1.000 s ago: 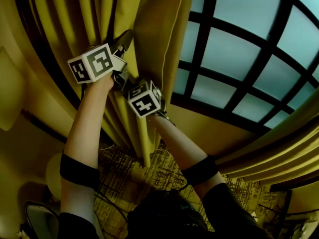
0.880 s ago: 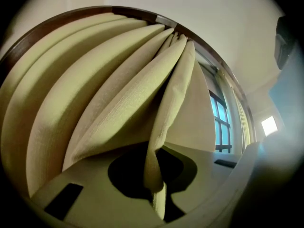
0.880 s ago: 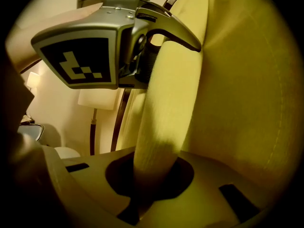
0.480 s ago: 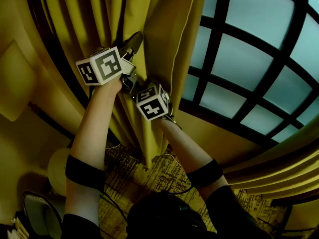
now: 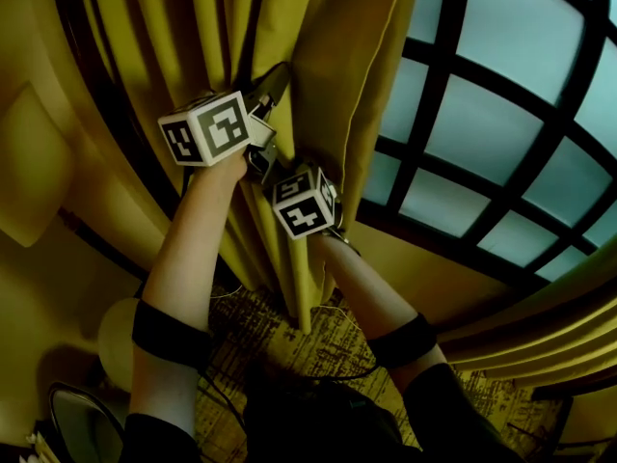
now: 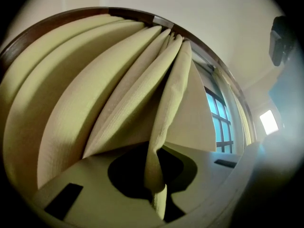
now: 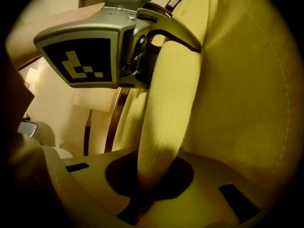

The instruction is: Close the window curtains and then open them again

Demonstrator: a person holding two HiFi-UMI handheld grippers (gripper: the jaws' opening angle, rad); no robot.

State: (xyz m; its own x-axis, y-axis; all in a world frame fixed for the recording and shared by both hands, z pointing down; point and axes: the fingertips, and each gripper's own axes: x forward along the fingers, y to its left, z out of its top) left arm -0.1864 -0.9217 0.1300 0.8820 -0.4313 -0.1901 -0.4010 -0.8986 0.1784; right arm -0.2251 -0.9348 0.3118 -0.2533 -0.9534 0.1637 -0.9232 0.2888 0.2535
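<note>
Head view: yellow pleated fabric curtain (image 5: 328,66) hangs vertical, bunched left of dark-framed grid window (image 5: 482,123); left gripper (image 5: 273,75) above right gripper (image 5: 328,193) on its edge.
Left gripper view: fingers (image 6: 95,189) pinch curtain fold.
Right gripper view: fingers (image 7: 228,179) pinch same fold, lower.

curtain (image 5: 318,75) top cut off at upper edge.

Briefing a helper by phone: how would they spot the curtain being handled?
Find the dark-barred window; at its left side hangs a yellow curtain in gathered folds. Unlike the right-hand curtain, its leading edge is pinched by the left tongs and the right tongs.
</note>
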